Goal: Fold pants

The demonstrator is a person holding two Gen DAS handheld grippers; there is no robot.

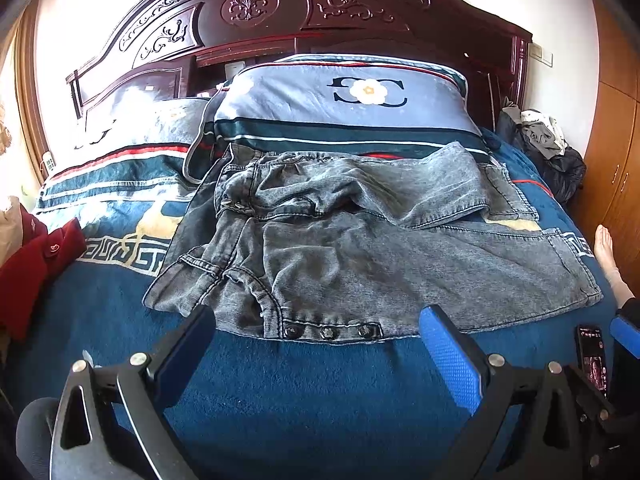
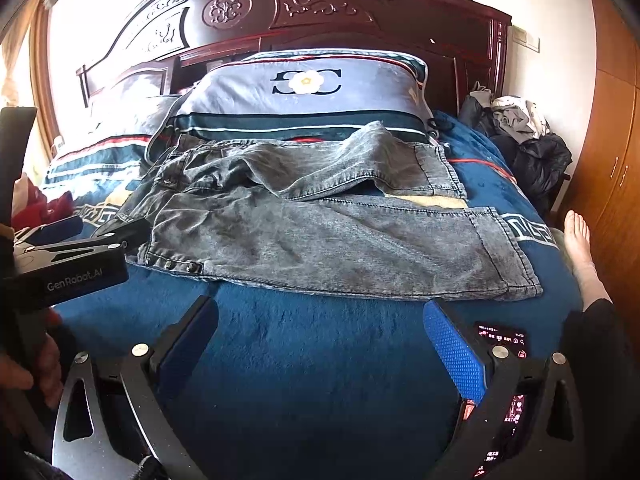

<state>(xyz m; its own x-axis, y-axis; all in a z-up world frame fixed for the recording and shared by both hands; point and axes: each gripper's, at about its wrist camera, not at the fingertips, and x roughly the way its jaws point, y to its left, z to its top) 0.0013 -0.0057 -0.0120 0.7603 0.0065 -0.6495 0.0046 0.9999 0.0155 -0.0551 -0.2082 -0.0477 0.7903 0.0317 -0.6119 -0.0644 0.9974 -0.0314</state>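
Note:
Grey-blue denim pants [image 1: 360, 248] lie across the blue bed cover [image 1: 304, 384], with the waist to the left and both legs running right. The far leg rests partly against a pillow. A row of dark buttons [image 1: 328, 332] lines the near hem. My left gripper [image 1: 318, 320] is open just in front of that hem, with nothing between its fingers. It also shows at the left of the right wrist view, by the waist, as the left gripper [image 2: 100, 232]. My right gripper [image 2: 320, 310] is open over bare blanket, short of the pants [image 2: 320, 236].
A lit phone [image 2: 500, 340] lies on the blanket by the right gripper's right finger. A person's bare foot [image 2: 580, 240] is at the bed's right edge, beside a wooden wardrobe [image 2: 608, 152]. Pillows [image 1: 344, 100] and a carved headboard [image 1: 248, 4] are behind. There is red clothing [image 1: 36, 264] at left and a clothes pile [image 1: 548, 140] at right.

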